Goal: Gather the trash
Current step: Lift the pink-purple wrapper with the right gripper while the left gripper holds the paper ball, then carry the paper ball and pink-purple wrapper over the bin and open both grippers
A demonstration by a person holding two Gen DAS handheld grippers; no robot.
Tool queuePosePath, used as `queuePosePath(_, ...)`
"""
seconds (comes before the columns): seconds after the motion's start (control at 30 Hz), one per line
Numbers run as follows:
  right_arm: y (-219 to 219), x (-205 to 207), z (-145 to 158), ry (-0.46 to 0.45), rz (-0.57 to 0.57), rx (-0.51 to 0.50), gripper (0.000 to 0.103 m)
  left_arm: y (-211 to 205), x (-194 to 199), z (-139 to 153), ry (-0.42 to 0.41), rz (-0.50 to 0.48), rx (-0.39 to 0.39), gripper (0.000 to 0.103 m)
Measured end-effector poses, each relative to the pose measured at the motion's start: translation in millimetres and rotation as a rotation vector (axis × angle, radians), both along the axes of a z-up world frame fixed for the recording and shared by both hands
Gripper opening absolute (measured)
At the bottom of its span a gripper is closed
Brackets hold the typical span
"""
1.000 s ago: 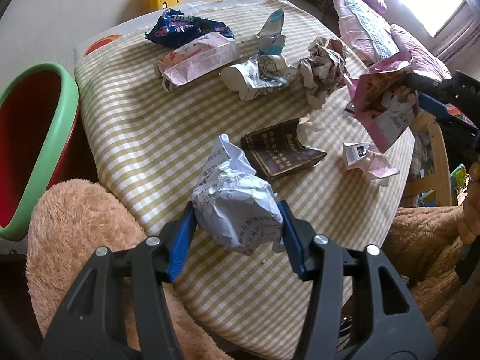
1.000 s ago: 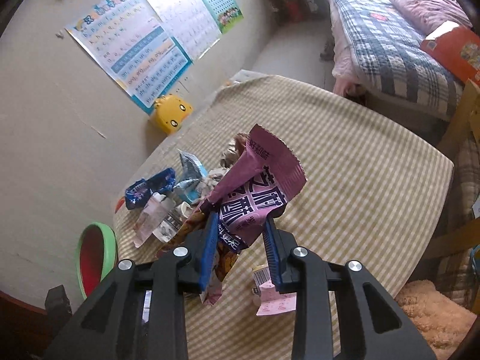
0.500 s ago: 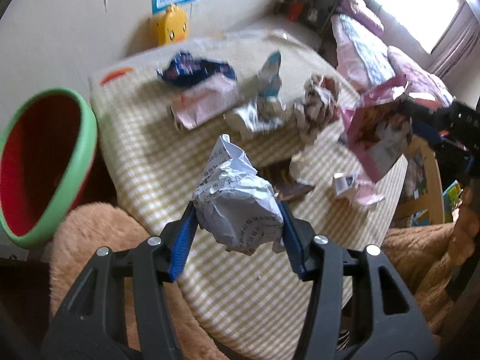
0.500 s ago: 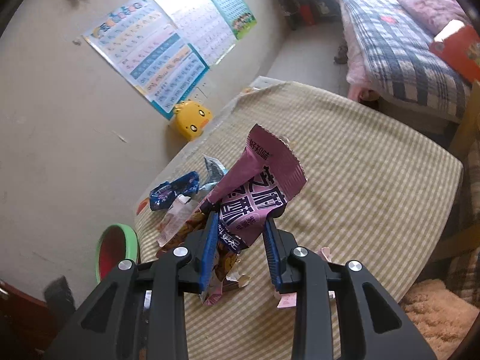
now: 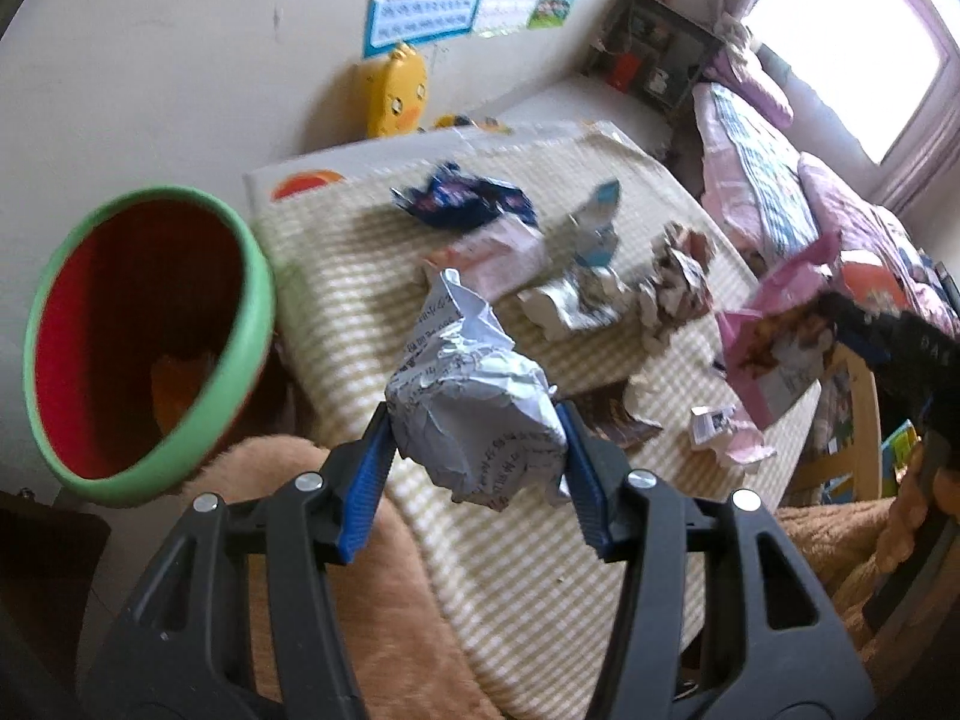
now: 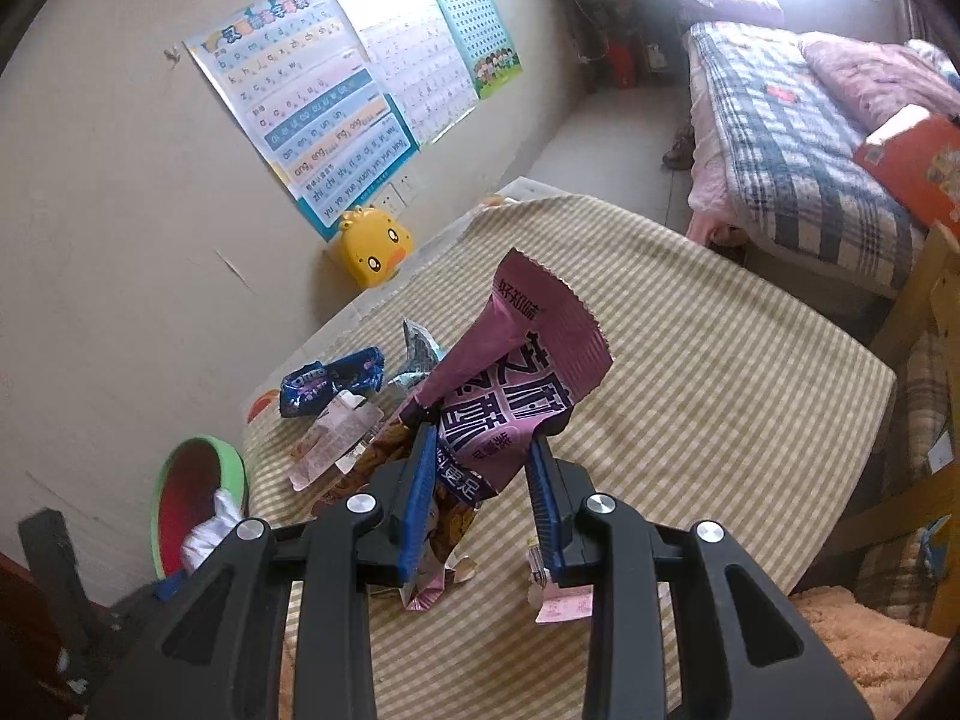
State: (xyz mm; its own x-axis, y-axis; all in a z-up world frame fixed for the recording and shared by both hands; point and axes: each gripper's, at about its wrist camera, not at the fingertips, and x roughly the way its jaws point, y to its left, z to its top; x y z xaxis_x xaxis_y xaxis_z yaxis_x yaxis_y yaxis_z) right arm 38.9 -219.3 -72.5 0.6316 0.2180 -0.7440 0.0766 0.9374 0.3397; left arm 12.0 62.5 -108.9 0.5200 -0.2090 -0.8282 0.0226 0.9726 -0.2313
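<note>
Trash held in both grippers above the table.

A crumpled paper ball (image 5: 474, 420) is clamped in the left gripper (image 5: 477, 468), a purple wrapper (image 6: 516, 384) in the right gripper (image 6: 480, 498). Wrappers on the checked table (image 6: 720, 408) are blurred; the green bin (image 5: 150, 342) stands beside it.

Bedroom interior, daylit.
Beige wall (image 6: 120, 192) with charts (image 6: 336, 108) ahead-left of tongs; plaid-covered bed (image 6: 798, 150) ahead-right; bright window (image 5: 840, 42) beyond; checked-cloth bench (image 6: 720, 372) below.
</note>
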Motion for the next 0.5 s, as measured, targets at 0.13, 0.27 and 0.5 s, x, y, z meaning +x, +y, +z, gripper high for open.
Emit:
queuePosePath(0.13,13.6,-1.8,6.7,-0.023,0.024,-0.044,0.028,24.4,-1.3,7.6,-0.035,0.051,0.023,0.051)
queuePosePath(0.27,31.9,-2.0,14.1,-0.042,0.065,-0.062,0.028,58.0,-4.5,11.9,-0.053,0.127,0.047,0.051)
queuePosePath(0.5,75.2,-1.0,15.5,-0.042,0.156,-0.059,0.029,115.2,-12.8,6.2,-0.04,0.256,0.059,0.051)
